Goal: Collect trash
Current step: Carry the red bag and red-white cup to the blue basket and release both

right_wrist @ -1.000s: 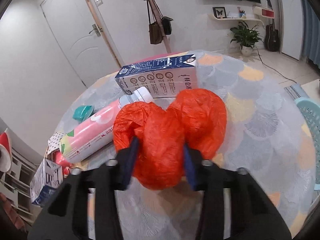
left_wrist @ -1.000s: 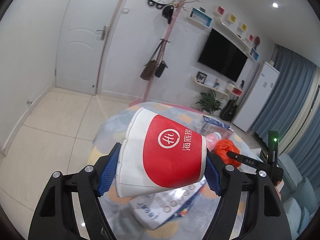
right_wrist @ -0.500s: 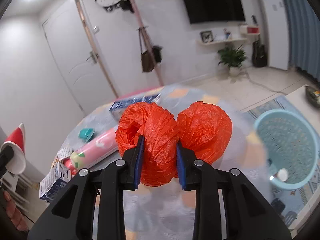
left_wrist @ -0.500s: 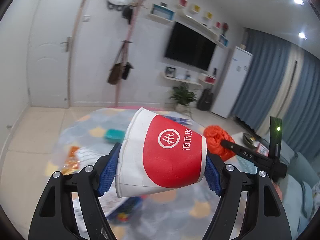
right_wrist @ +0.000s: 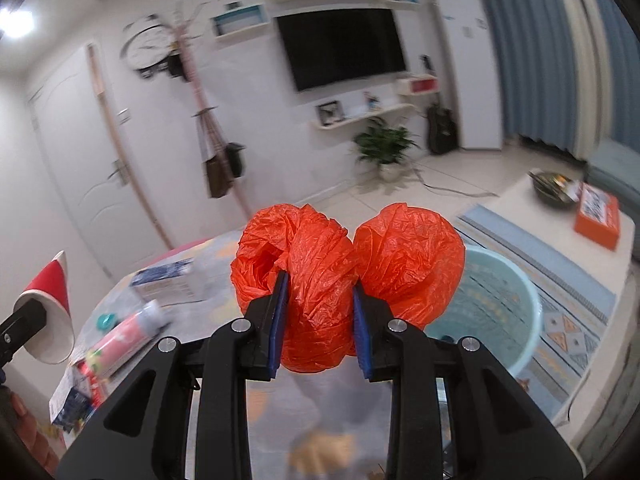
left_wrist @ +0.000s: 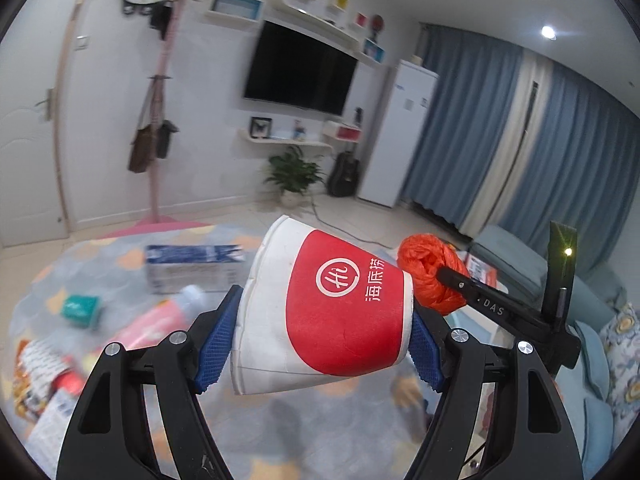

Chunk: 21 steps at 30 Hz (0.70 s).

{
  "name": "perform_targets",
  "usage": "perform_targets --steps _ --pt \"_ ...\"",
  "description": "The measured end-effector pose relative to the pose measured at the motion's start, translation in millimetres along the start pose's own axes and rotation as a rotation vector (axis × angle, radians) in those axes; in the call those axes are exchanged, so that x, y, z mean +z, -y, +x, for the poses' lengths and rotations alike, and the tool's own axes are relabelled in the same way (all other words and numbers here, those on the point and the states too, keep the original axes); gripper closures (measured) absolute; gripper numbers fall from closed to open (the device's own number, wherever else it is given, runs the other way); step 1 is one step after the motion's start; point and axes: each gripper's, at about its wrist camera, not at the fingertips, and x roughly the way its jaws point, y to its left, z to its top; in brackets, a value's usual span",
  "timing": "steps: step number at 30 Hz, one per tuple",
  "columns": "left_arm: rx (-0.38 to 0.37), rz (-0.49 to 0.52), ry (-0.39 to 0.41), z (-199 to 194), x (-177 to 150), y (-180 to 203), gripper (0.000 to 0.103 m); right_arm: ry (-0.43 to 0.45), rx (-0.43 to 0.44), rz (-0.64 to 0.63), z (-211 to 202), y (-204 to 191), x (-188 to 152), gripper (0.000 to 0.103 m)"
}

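Note:
My left gripper is shut on a red and white paper cup, held on its side above the round table. My right gripper is shut on a crumpled orange plastic bag, lifted above the table's right edge. The bag and the right gripper also show in the left wrist view, just right of the cup. The cup shows at the left of the right wrist view. A light blue basket stands on the floor behind and below the bag.
On the table lie a blue and white carton, a pink bottle, a teal lid and snack packets. A low table with an orange box is at the right. A sofa is beyond.
Both grippers have lifted and swung right, away from the table's litter. The basket has come into the right wrist view. Both still hold their loads.

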Motion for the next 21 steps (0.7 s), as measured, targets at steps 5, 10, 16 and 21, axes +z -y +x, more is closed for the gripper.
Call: perform_targets --steps 5,10,16,21 --pt "-0.031 0.055 -0.038 44.6 6.7 30.0 0.03 -0.059 -0.094 0.098 25.0 55.5 0.0 0.077" --pt "-0.04 0.138 -0.057 86.1 14.6 64.8 0.03 -0.125 -0.161 0.169 55.9 95.6 -10.4 0.077" --pt "-0.095 0.153 -0.146 145.7 13.0 92.9 0.03 -0.201 -0.205 0.236 86.0 134.5 -24.8 0.077" --pt "-0.089 0.128 -0.244 196.6 -1.7 103.3 0.03 -0.259 -0.226 0.288 106.0 160.2 -37.3 0.074"
